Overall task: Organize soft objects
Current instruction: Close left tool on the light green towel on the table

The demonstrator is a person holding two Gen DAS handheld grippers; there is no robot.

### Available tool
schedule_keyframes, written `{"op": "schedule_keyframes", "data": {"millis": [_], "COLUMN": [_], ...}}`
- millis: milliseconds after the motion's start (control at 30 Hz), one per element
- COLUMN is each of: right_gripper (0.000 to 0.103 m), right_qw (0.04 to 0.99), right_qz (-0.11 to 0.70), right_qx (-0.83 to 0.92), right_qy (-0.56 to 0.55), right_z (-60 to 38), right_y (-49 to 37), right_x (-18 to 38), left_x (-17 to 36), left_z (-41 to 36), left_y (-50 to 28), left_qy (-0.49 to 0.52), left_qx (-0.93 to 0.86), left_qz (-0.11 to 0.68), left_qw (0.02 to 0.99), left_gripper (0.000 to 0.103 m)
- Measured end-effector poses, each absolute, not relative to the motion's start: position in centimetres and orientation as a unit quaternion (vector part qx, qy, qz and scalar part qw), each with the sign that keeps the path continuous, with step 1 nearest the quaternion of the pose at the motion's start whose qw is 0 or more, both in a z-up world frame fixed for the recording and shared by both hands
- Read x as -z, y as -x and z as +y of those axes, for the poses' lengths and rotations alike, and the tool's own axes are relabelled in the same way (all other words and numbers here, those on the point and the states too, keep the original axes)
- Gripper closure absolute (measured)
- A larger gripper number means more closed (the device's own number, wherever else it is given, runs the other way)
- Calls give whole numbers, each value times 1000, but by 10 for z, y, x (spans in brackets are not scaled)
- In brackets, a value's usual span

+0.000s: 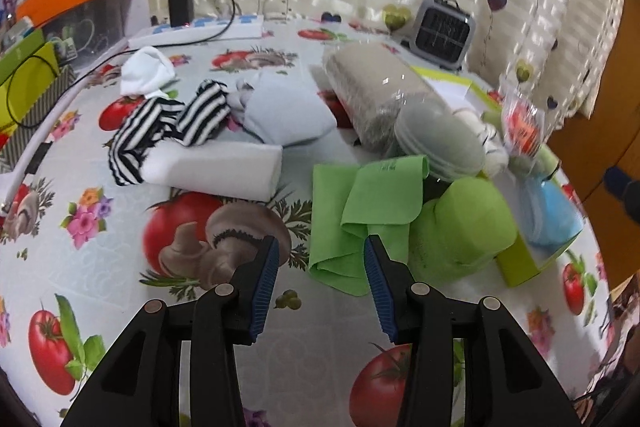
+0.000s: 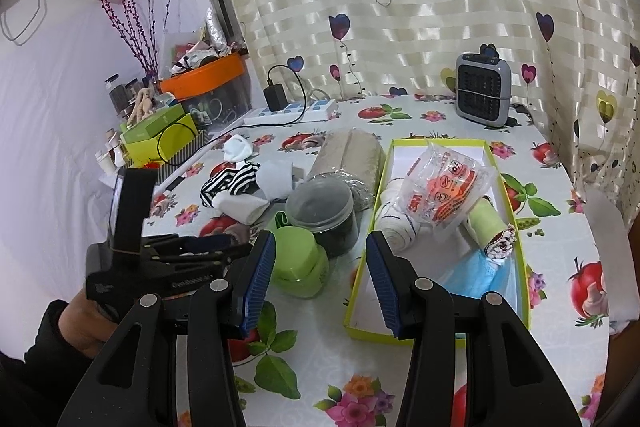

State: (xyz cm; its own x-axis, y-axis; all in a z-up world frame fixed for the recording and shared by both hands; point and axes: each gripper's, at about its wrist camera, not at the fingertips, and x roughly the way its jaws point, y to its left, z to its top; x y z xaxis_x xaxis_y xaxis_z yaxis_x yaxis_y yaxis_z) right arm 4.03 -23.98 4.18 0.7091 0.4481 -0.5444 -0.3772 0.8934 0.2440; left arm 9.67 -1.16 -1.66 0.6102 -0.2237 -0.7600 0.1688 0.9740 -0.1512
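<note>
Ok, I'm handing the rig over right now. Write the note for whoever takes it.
Left gripper: open, empty, above the green cloth.
Right gripper: open, empty, at the near end of the yellow-green box.
In the box: bandage roll, plastic packet, green roll, blue masks.
Loose on the table: green cloth, striped socks, white socks, white folded towel.
Left: box the loose items.
</note>
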Motion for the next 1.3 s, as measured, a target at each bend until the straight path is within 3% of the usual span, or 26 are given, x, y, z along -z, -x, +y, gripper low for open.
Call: {"op": "schedule_keyframes", "data": {"millis": [533, 867, 1300], "right_gripper": [55, 55, 55], "right_qw": [919, 920, 920], "right_qz": [319, 317, 310], "right_qx": [-225, -225, -233], "right_qy": [-59, -60, -55], "right_z": [-235, -235, -229], "right_y": [-52, -51, -41], "right_x": [-36, -36, -42], "left_x": [33, 32, 32], "left_z": [-46, -35, 5], "left_y": [-117, -117, -100], "left_qy": [-45, -38, 0], "left_qx": [126, 86, 39], "left_qz": [439, 433, 430], "left_qw": [889, 897, 902], "left_gripper": [56, 84, 94]}}
